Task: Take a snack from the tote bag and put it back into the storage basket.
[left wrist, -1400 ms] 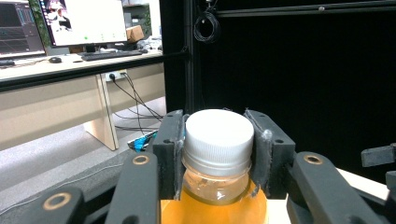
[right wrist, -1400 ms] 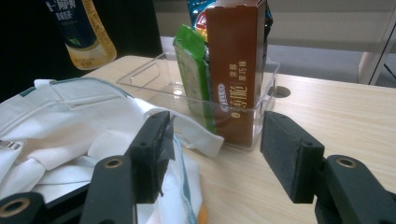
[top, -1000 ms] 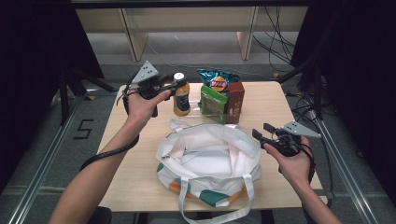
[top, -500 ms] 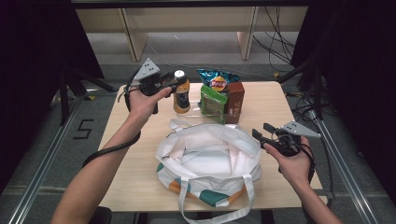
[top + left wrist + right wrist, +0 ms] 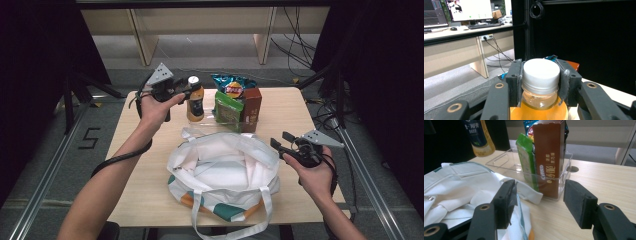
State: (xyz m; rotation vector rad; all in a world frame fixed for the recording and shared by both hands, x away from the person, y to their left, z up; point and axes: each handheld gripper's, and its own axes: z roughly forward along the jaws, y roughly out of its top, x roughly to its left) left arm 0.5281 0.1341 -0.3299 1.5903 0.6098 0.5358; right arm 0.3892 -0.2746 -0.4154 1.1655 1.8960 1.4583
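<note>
An orange drink bottle (image 5: 195,104) with a white cap (image 5: 541,72) hangs at the table's far left, just left of a clear tray. My left gripper (image 5: 192,86) is shut on its neck and cap, one pad (image 5: 514,82) on each side. In the right gripper view the bottle (image 5: 480,137) hangs above the tabletop. A white tote bag (image 5: 220,170) with teal and orange trim lies open in the middle. My right gripper (image 5: 281,142) stands open at the bag's right rim. Its left pad (image 5: 507,200) is next to the bag's fabric (image 5: 456,185), and nothing is gripped.
A clear tray (image 5: 506,157) at the back holds a green packet (image 5: 227,107), a brown carton (image 5: 251,107) and a blue chips bag (image 5: 232,85). Bare wooden tabletop (image 5: 295,110) lies right of the tray. Black frame posts stand beside the table.
My left gripper with the bottle has drifted slightly to the right. The right gripper and the bag are as before.
</note>
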